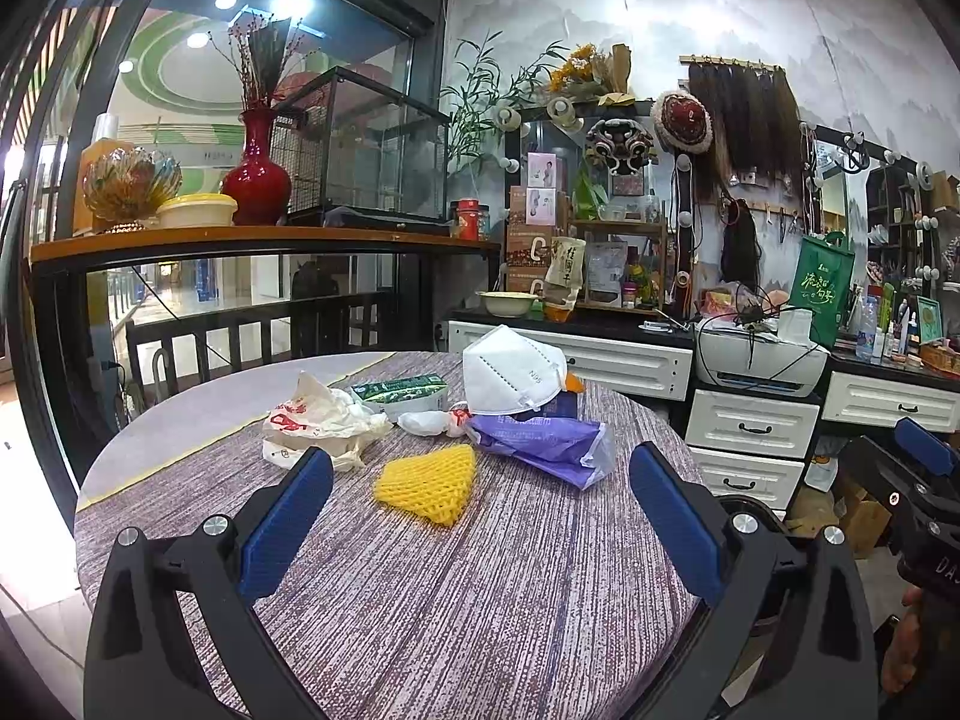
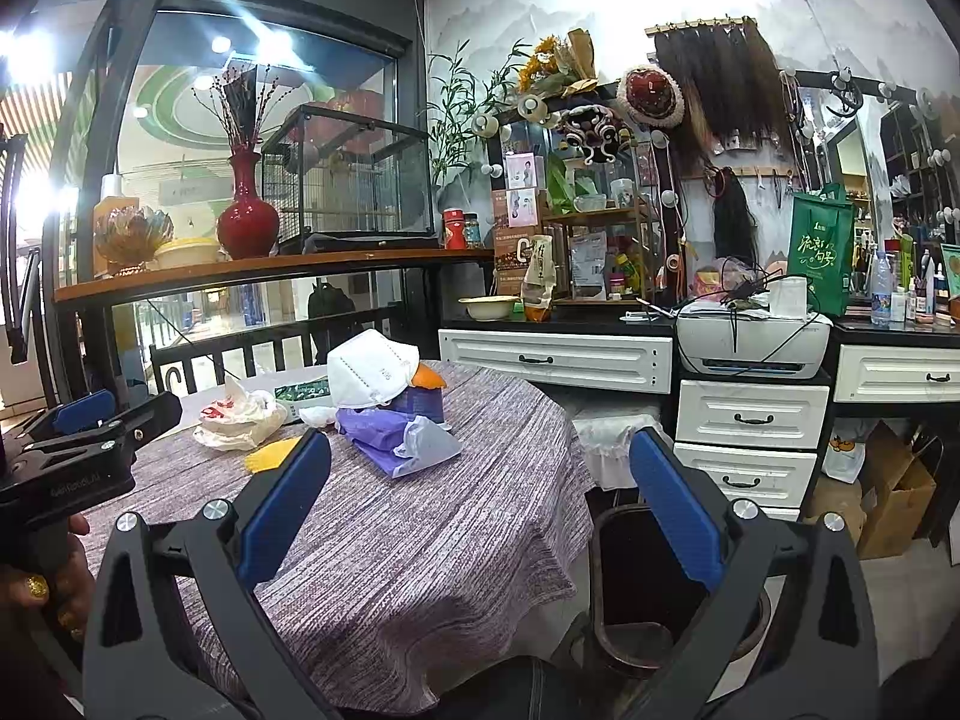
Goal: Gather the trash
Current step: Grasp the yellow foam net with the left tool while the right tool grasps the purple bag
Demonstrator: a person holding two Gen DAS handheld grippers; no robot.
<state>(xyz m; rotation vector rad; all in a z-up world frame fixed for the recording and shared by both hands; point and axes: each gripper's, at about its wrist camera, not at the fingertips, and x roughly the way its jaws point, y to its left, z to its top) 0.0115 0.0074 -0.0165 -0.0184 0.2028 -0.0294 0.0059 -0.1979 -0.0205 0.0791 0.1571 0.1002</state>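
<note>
Each gripper, the left gripper [image 1: 480,471] and the right gripper [image 2: 480,456], is showing black arms, blue ribbed pads [image 1: 285,525] and round silver screws [image 1: 216,525]. A hand [image 2: 51,585] is wearing gold glitter nail polish.

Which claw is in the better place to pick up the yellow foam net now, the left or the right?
Left, probably. The left claw is open and faces the yellow foam net directly. The right claw is open too, but points past the table edge toward the bin.
</note>
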